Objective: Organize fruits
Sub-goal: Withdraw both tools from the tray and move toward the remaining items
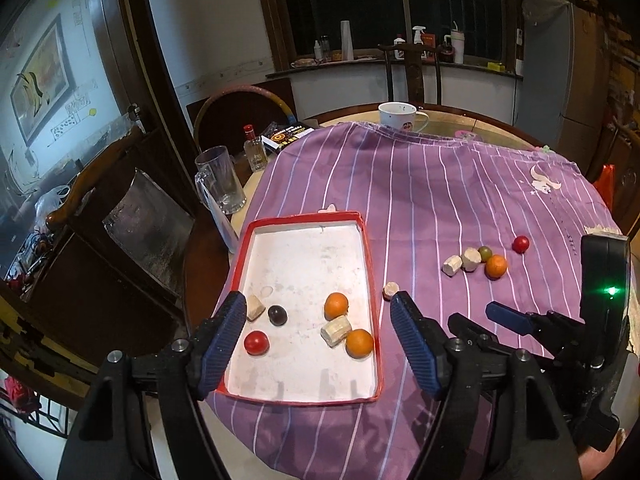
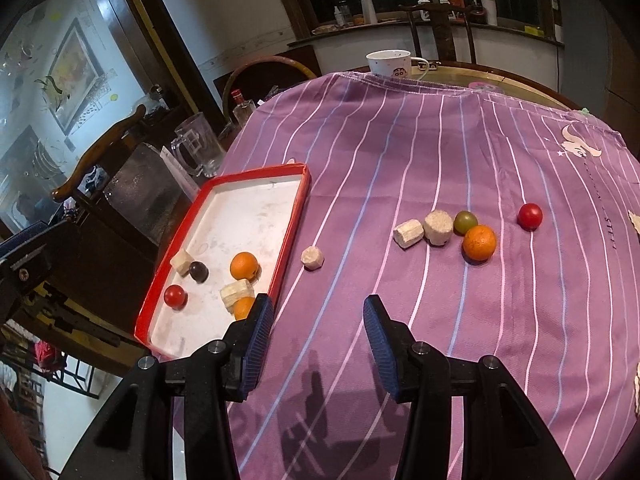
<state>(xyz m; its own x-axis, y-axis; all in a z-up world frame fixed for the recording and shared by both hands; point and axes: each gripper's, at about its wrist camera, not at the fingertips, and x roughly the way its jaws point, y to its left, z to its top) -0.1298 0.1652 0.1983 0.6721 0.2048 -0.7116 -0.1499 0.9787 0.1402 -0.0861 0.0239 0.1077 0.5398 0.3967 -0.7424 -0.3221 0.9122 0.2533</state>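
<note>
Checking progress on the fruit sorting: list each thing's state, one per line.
Tray: holds six pieces.
Pale chunk: on the cloth beside the tray.
Orange: out on the cloth.
Red fruit: out on the cloth.
Left gripper: open, empty.
Right gripper: open, empty.
Mug: upright.

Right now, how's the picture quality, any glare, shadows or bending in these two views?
Left wrist view: strong fisheye bending, dark corners, sharp focus on the red tray; the wall at left washes out pale. Right wrist view: same curving of the purple cloth stripes, and a dark shadow lies on the cloth between the right gripper fingers.
</note>
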